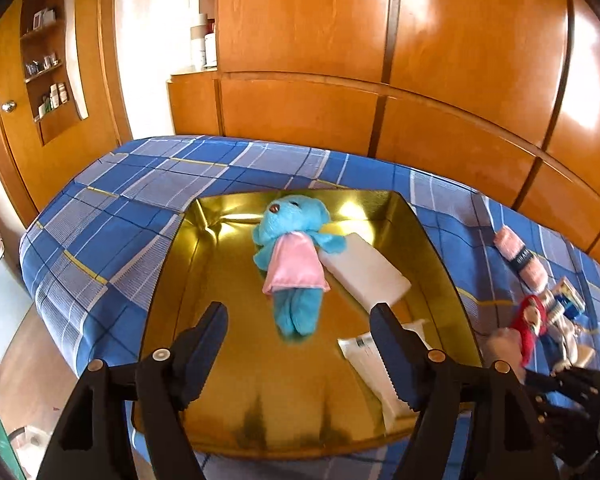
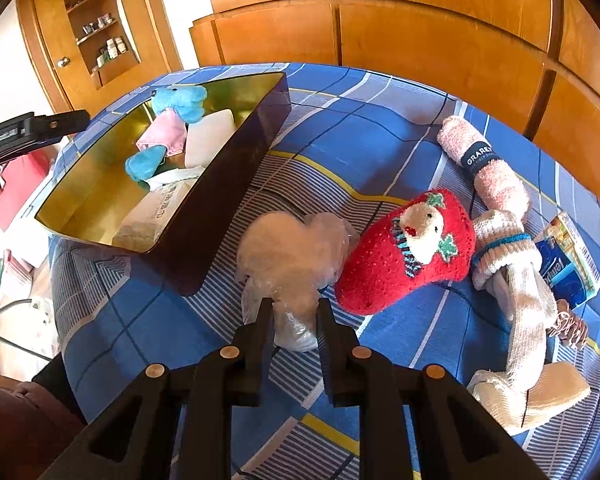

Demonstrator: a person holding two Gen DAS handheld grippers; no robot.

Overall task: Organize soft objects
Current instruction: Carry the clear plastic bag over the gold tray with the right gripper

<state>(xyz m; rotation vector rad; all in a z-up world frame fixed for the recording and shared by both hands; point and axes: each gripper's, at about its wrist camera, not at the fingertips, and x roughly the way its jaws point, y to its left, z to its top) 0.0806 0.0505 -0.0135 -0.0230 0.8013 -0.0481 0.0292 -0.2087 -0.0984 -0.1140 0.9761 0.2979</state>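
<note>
Right wrist: red sock (image 2: 406, 248) beside clear bag (image 2: 296, 256)

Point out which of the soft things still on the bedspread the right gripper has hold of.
The clear plastic bag of white fluff; the right gripper pinches its lower end. The red knitted slipper and pink rolled towel lie untouched.

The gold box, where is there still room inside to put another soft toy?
The gold box is bare along its left side, left of the blue teddy, and along its near edge. Its right side is crowded: white pad, then white packet.
</note>
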